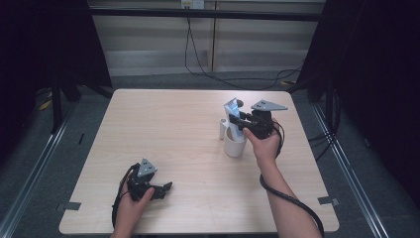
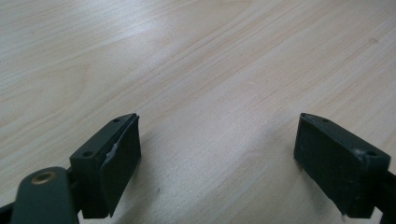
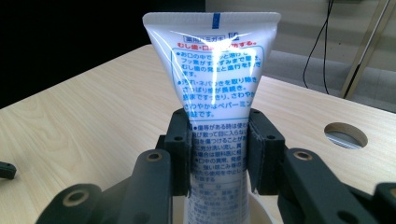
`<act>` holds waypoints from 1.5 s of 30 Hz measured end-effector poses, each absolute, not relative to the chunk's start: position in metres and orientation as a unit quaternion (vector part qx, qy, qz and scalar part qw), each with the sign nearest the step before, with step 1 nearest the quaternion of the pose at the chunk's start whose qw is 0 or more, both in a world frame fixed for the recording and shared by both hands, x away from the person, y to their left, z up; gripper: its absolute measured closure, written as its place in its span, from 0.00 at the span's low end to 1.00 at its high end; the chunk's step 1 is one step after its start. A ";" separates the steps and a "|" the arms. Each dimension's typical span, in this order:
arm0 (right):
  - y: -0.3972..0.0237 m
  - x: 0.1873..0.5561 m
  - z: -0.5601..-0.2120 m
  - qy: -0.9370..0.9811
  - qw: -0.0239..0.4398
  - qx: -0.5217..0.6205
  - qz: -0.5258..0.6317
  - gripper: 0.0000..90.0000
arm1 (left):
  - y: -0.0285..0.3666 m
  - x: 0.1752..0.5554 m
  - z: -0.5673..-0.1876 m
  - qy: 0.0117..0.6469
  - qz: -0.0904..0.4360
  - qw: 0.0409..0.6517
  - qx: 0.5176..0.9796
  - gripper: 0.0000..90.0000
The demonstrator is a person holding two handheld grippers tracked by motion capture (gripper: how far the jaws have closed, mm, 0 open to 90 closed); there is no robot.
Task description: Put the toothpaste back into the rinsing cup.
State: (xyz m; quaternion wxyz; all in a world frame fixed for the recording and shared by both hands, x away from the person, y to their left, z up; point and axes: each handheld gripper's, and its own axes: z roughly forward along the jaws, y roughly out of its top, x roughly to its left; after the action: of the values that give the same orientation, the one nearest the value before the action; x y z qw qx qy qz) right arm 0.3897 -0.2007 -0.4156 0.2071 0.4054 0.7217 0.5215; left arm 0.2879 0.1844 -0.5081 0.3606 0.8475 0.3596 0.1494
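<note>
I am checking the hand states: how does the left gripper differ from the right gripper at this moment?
The left gripper has its jaws wide apart with nothing between them; the right gripper is shut on a toothpaste tube. The left one lies low near the table; the right one is raised over a white cup. Both have black jaws.

Japanese print is carried on the white tube [image 3: 217, 88]: a red heading line under the crimped top edge, partly lost in glare, with "むし歯" legible; blue bulleted paragraphs below it, including "ペパーミン". A small boxed blue label above the heading is unreadable.
</note>
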 end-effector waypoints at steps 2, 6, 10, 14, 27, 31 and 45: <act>-0.201 0.389 -0.416 0.722 0.208 0.405 0.521 0.73 | 0.185 0.288 -0.508 0.359 0.150 0.359 0.848 0.16; -0.202 0.387 -0.416 0.723 0.209 0.404 0.520 0.73 | 0.184 0.288 -0.508 0.359 0.149 0.360 0.848 0.16; -0.204 0.384 -0.419 0.723 0.207 0.405 0.519 0.73 | 0.185 0.288 -0.508 0.359 0.150 0.360 0.848 0.16; -0.207 0.381 -0.421 0.725 0.207 0.406 0.517 0.73 | 0.185 0.288 -0.508 0.359 0.150 0.359 0.849 0.16; -0.209 0.375 -0.427 0.729 0.207 0.406 0.511 0.73 | 0.184 0.288 -0.508 0.361 0.150 0.360 0.847 0.16; -0.210 0.374 -0.428 0.731 0.206 0.406 0.509 0.73 | 0.184 0.288 -0.508 0.360 0.150 0.359 0.848 0.16; -0.211 0.371 -0.435 0.739 0.199 0.411 0.496 0.72 | 0.184 0.288 -0.508 0.360 0.149 0.361 0.847 0.16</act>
State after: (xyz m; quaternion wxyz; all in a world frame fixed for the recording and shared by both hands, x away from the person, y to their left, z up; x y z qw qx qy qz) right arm 0.3713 -0.2113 -0.4347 0.1993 0.4107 0.7388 0.4958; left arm 0.2878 0.1842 -0.5082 0.3610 0.8471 0.3605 0.1490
